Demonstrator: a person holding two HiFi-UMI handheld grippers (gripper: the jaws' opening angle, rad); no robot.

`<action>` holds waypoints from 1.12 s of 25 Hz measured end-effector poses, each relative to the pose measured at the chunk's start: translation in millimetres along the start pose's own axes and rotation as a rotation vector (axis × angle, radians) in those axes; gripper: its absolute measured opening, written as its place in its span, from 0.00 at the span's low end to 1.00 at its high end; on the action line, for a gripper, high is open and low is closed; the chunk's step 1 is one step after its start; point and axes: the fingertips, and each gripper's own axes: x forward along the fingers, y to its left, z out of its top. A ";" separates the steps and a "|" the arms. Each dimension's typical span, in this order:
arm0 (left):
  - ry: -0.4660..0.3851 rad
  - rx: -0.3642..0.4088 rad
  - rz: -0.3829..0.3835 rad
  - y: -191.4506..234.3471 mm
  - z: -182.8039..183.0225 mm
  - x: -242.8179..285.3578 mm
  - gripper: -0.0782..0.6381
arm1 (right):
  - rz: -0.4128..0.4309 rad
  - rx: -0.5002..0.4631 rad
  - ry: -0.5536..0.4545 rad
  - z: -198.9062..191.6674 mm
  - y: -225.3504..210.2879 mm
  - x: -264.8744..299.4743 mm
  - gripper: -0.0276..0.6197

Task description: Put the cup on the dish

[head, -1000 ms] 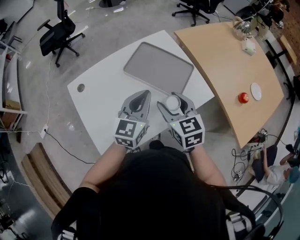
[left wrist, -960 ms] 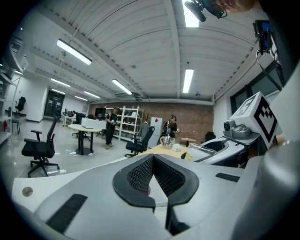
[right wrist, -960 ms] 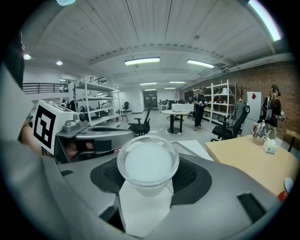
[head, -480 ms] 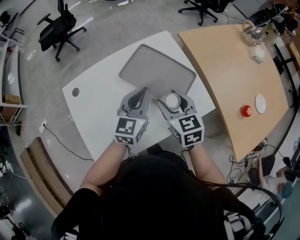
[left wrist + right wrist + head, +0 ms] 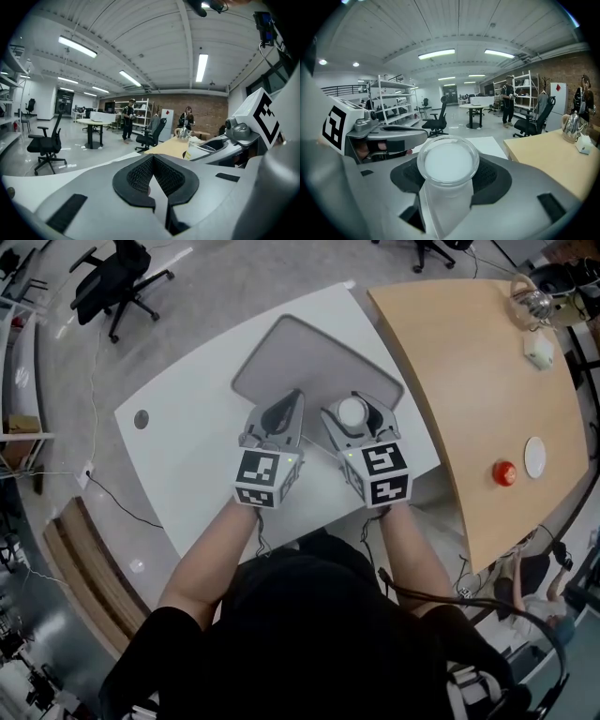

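A small clear cup [image 5: 352,412] with a milky white bottom sits between the jaws of my right gripper [image 5: 353,409], which is shut on it and held above the near edge of a grey tray [image 5: 309,352]. In the right gripper view the cup [image 5: 447,161] points its round end away from me. My left gripper [image 5: 290,399] hovers just left of it, jaws pressed together with nothing in them; the left gripper view shows them meeting at the left gripper's tip [image 5: 153,158]. A small white dish [image 5: 534,457] lies on the wooden table [image 5: 459,362] far to the right.
The tray rests on a white table [image 5: 178,446]. A red round object [image 5: 504,472] sits beside the dish. A kettle and small items [image 5: 534,306] stand at the wooden table's far end. Office chairs [image 5: 117,282] stand on the floor beyond.
Both grippers have moved forward a little, over the tray's near edge. The right one still holds the cup; the left stays shut.
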 end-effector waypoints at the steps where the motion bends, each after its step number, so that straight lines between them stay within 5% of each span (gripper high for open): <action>1: 0.010 0.001 0.003 2.3 -4.1 7.3 0.10 | -0.004 0.004 0.005 -2.5 -5.5 6.7 0.44; 15: 0.138 -0.045 0.030 27.7 -66.1 73.9 0.10 | -0.080 -0.011 0.076 -48.7 -60.1 108.7 0.44; 28: 0.169 -0.065 0.032 36.1 -87.0 76.7 0.10 | -0.102 -0.008 0.119 -84.2 -59.7 133.3 0.44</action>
